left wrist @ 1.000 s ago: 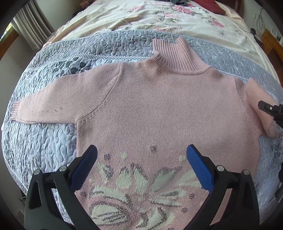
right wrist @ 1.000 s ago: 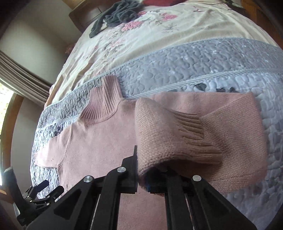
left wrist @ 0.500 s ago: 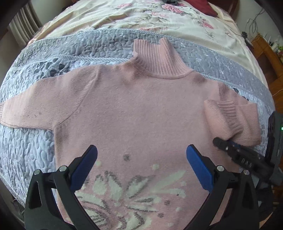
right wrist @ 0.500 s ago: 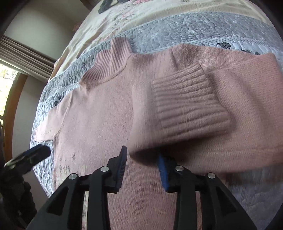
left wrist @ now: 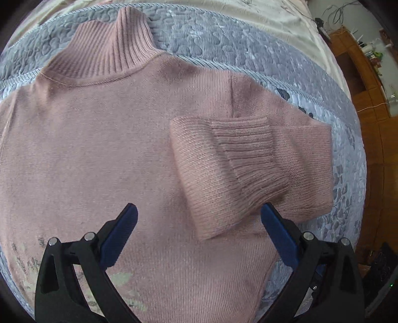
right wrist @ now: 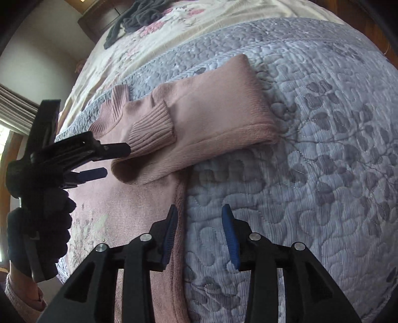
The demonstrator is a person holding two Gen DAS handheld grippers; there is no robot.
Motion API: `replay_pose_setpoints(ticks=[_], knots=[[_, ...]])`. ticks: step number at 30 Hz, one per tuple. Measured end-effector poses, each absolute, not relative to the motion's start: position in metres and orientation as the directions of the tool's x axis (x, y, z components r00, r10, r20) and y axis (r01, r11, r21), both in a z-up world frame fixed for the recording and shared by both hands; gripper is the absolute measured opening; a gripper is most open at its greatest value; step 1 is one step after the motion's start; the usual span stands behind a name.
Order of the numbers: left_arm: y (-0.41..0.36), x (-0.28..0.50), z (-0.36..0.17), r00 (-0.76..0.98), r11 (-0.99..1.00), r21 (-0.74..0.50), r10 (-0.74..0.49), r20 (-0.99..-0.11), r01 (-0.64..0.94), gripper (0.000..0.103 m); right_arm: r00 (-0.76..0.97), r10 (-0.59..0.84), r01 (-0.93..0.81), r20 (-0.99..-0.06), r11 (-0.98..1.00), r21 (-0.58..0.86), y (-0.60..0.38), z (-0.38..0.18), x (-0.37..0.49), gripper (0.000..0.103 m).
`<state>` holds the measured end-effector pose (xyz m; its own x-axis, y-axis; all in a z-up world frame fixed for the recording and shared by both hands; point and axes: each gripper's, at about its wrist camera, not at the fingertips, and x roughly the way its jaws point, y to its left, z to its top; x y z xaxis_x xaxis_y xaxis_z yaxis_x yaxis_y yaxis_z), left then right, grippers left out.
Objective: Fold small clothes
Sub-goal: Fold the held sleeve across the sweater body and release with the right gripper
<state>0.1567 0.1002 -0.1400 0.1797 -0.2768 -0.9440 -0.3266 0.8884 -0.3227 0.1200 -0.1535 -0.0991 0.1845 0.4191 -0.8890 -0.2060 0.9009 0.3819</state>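
The pink turtleneck sweater [left wrist: 104,154] lies flat and face-up on the grey quilted bedspread [left wrist: 223,42], collar away from me. Its right sleeve [left wrist: 248,159] is folded back over the chest, the ribbed cuff [left wrist: 248,149] resting on top of the sleeve's own fold.

My left gripper [left wrist: 196,228] hovers just above the sweater body, jaws spread wide and holding nothing; the folded sleeve's near edge sits between its blue pads [left wrist: 119,233] (whether the right-hand pad touches the knit, I cannot tell). My right gripper [right wrist: 199,233] is partly open and empty, low over the sweater's right side seam [right wrist: 180,198]: one finger over the pink knit, the other over bare quilt.

From the right wrist view, the left gripper [right wrist: 104,159] reaches in from the left, its tips just beside the cuff [right wrist: 151,126], held by a dark-gloved hand [right wrist: 42,238].

To the right of the sweater the quilt lies open and flat. Beyond the collar is a floral cream cover [right wrist: 174,27] with a dark garment [right wrist: 139,17] on it. Past the bed's right edge stands wooden furniture [left wrist: 360,72].
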Motion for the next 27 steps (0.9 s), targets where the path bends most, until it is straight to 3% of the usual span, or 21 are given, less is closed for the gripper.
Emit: replay_pose_setpoints(ticks=[5, 7, 9, 12, 17, 20, 27], knots=[[0.096, 0.159, -0.161, 0.140, 0.840, -0.389, -0.363, -0.921, -0.379, 0.055, 0.199, 0.417, -0.207, -0.887, 0.902, 0.378, -0.156, -0.099, 0.126, 0.038], [0.100, 0.157, -0.159, 0.154, 0.831, -0.406, -0.375, -0.914, -0.381, 0.025, 0.211, 0.415, -0.221, -0.885, 0.902, 0.370, -0.154, -0.095, 0.127, 0.038], [0.107, 0.153, -0.148, 0.191, 0.834, -0.404, -0.357, -0.914, -0.376, 0.011, 0.221, 0.411, -0.237, -0.885, 0.902, 0.360, -0.150, -0.090, 0.128, 0.038], [0.125, 0.143, -0.127, 0.273, 0.823, -0.432, -0.348, -0.897, -0.369, 0.011, 0.231, 0.409, -0.254, -0.883, 0.901, 0.352, -0.143, -0.085, 0.134, 0.038], [0.172, 0.124, -0.103, 0.341, 0.856, -0.356, -0.230, -0.911, -0.374, 0.010, 0.245, 0.444, -0.241, -0.862, 0.889, 0.389, -0.137, -0.078, 0.152, 0.038], [0.198, 0.119, -0.102, 0.348, 0.868, -0.313, -0.177, -0.921, -0.386, 0.010, 0.237, 0.491, -0.237, -0.838, 0.866, 0.440, -0.125, -0.077, 0.166, 0.038], [0.231, 0.106, -0.124, 0.335, 0.860, -0.315, -0.182, -0.924, -0.402, 0.011, 0.170, 0.513, -0.207, -0.841, 0.853, 0.479, -0.079, -0.107, 0.197, 0.038]])
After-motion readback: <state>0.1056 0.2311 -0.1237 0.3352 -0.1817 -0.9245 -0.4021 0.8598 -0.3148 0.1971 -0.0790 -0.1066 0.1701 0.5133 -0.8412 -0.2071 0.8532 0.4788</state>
